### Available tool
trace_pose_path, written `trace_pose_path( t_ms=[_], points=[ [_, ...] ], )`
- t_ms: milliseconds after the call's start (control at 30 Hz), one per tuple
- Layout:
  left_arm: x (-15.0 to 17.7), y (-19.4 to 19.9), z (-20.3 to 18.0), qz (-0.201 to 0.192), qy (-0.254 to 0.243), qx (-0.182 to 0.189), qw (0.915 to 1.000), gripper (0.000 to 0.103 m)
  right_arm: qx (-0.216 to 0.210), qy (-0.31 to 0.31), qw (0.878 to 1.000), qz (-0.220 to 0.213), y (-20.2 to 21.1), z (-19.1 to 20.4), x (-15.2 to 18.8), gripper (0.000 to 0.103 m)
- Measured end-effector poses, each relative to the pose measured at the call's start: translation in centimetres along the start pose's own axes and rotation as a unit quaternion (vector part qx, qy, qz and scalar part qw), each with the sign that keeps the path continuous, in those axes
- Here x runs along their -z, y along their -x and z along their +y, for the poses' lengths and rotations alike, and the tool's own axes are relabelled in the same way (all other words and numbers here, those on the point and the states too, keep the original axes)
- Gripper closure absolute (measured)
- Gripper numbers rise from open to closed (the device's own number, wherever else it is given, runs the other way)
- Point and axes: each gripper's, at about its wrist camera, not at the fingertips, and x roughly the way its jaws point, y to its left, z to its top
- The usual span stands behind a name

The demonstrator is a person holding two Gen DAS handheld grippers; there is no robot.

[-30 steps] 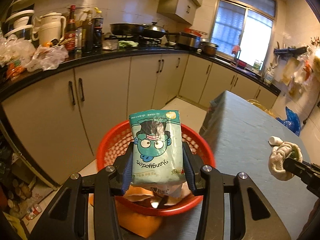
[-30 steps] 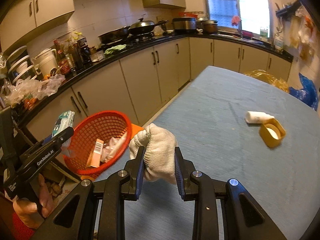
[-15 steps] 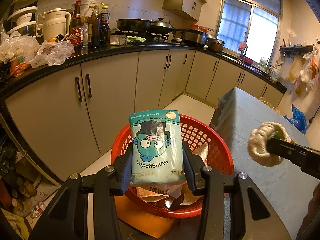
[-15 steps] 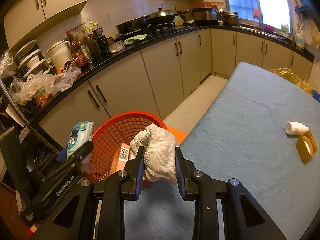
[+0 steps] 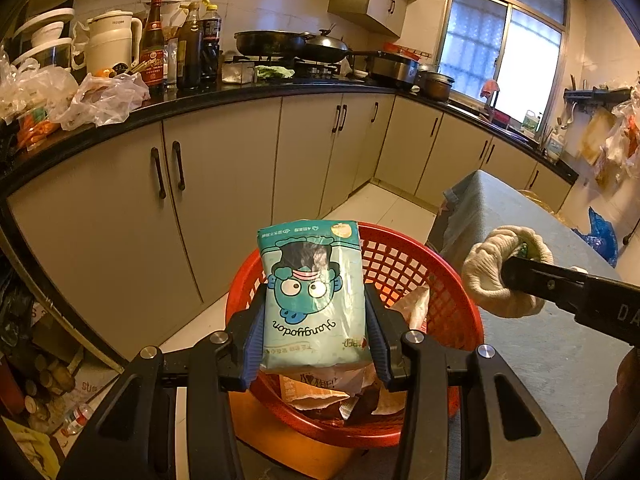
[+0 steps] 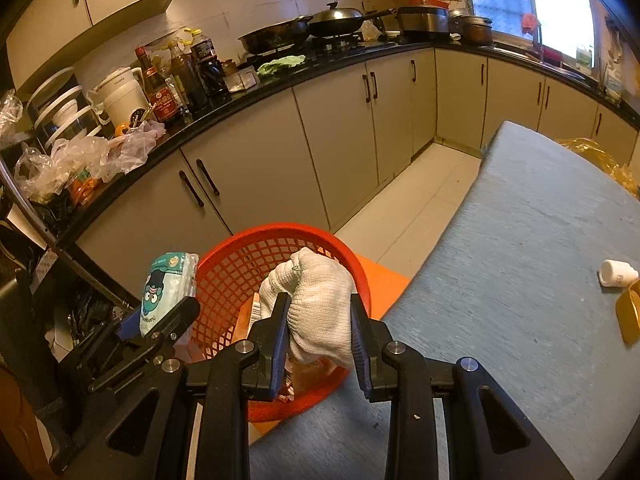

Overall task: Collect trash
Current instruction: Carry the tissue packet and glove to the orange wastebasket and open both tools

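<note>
One round red plastic mesh basket (image 5: 432, 280), one teal cartoon-printed tissue packet (image 5: 314, 300) and one balled white knitted glove (image 6: 320, 312). On the blue-grey surface (image 6: 520, 240) lie one small white plastic bottle (image 6: 616, 273) and one yellow lid (image 6: 629, 316). Two black two-fingered tools, left (image 5: 316, 350) and right (image 6: 320, 344)

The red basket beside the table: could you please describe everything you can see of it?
The red basket is round, of what looks like plastic, with open lattice walls and a solid rim. It stands upright on an orange surface at the edge of the blue-grey table. Crumpled wrappers and a printed carton lie inside. The left gripper holds a teal cartoon packet above it, and the right gripper holds a balled white glove over its rim; neither visibly touches it.
</note>
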Motion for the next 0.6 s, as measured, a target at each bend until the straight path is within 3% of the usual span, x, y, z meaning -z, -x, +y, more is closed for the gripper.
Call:
trace_pose_path(
  t_ms=[300,367,467,600],
  points=[
    [0.1,-0.8,-0.3,0.003,-0.002,0.0,1.0,0.06,-0.004,-0.006,1.0,0.006,-1.1,-0.3,-0.5,0.071],
    [0.1,-0.8,-0.3,0.003,-0.002,0.002,1.0,0.054,-0.007,-0.006,1.0,0.008,-1.4,-0.2,-0.6,0.07],
    [0.0,-0.8,-0.5,-0.001,-0.004,-0.001,1.0,0.047,-0.015,-0.011,1.0,0.005,-1.5,-0.3,-0.9,0.052],
    [-0.2,-0.6,-0.6,-0.003,-0.004,0.0,1.0,0.042,-0.017,-0.016,1.0,-0.008,-0.7,-0.7,-1.1,0.049]
  ],
)
